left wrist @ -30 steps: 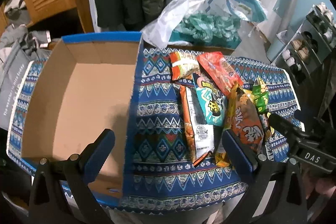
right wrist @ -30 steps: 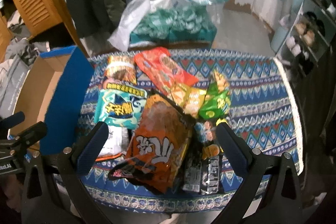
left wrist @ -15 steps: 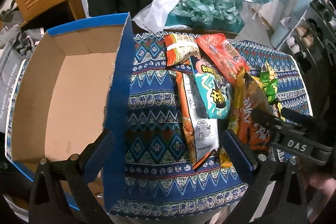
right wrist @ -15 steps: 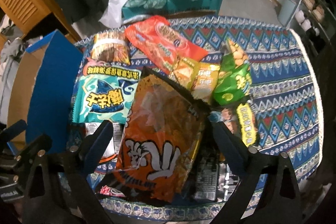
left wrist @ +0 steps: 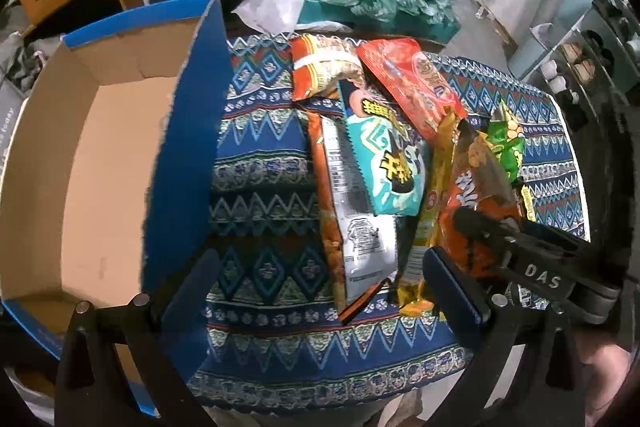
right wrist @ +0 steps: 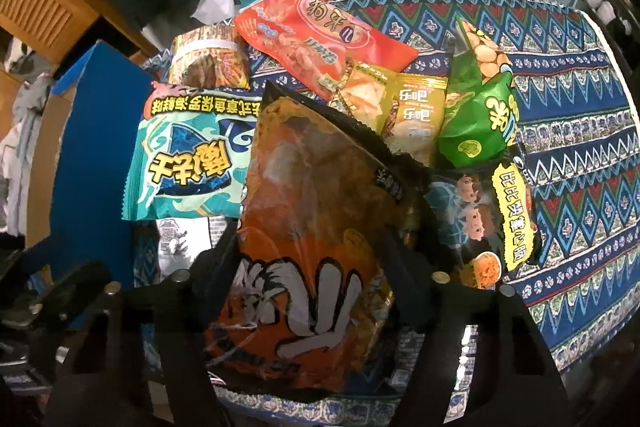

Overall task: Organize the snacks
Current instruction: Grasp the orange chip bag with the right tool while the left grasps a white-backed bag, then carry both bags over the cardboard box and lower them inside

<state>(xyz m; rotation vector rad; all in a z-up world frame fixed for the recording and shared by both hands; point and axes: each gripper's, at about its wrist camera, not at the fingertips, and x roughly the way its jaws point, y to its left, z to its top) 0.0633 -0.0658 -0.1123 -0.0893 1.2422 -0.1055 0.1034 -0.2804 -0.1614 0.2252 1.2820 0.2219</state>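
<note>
Your right gripper (right wrist: 312, 259) has its fingers closed against both sides of the orange bag (right wrist: 316, 227), topmost on the snack pile beside the box (left wrist: 88, 155). Your left gripper (left wrist: 320, 267) waits wide open and empty, between box and pile.

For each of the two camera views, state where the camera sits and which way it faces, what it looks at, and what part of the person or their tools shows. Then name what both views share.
Left wrist view: sits on the left hand-held gripper, facing forward and down at the cardboard box and patterned cloth; its open fingers show, also the right hand-held gripper.
Right wrist view: on the right hand-held gripper, looking closely at the orange snack bag between its fingers.
Shared: orange bag, teal snack bag, box.
</note>
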